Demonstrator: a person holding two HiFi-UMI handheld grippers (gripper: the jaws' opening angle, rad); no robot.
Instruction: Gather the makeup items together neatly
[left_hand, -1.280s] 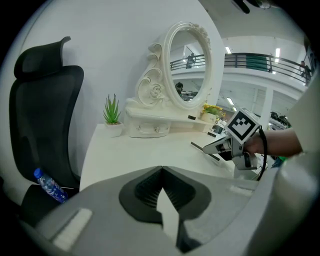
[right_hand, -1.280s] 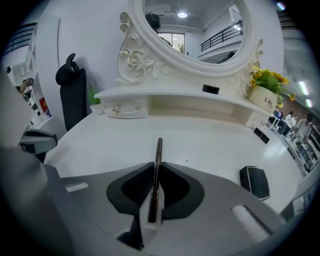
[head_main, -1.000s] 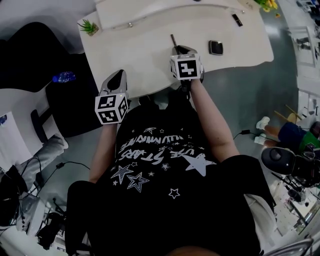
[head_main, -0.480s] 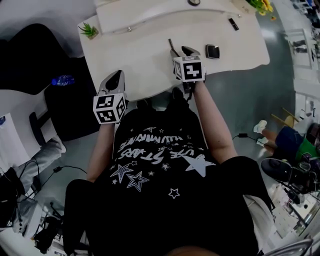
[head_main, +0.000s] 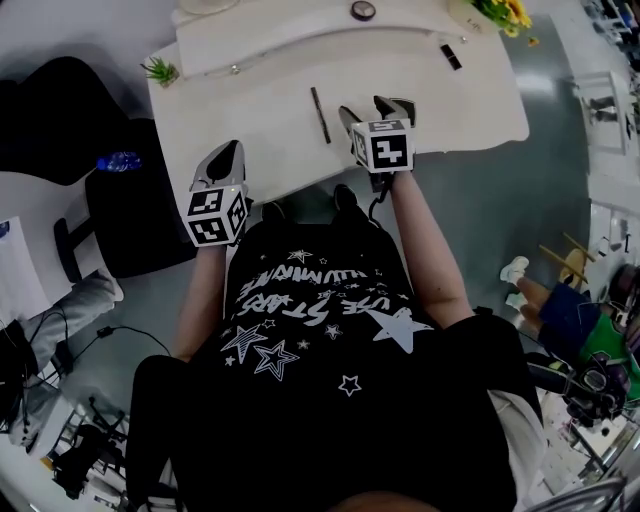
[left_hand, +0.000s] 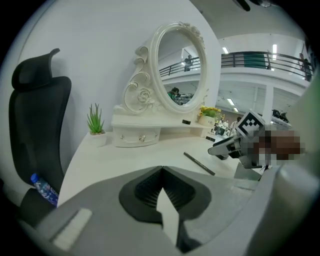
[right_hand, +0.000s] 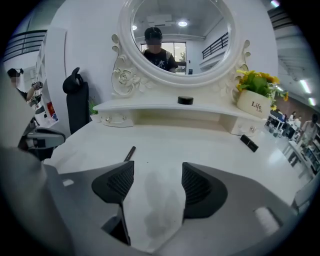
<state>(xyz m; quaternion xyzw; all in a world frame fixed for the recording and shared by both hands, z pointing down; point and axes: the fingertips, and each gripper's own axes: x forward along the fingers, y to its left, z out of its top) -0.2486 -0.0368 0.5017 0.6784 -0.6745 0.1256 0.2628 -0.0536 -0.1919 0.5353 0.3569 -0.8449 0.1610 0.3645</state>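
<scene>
Near the front edge of the white surface (head_main: 250, 110), a slim dark makeup pencil (head_main: 320, 114) lies flat and alone, just to the left of the right hand-held gripper (head_main: 366, 108). That hand-held gripper's jaws have just been opening and stand wide, with only bare surface between them; the pencil rests free beside its left jaw. The left hand-held gripper (head_main: 226, 158) hovers at the front left corner, jaws pressed together on nothing. Toward the right edge lies a short dark tube (head_main: 451, 56), and a small round dark case (head_main: 363, 10) sits on the raised shelf (head_main: 300, 38) at the back edge, both well apart from the pencil.

The pencil looks light, stiff and thin, and being round it probably rolls at a nudge. A pinch across its middle, jaws crossing its length, should keep it balanced. The tube seems small, hard and smooth, so likely slippery: grip it squarely across its long sides. Gathering looks barely begun, judging by how scattered the items lie.
</scene>
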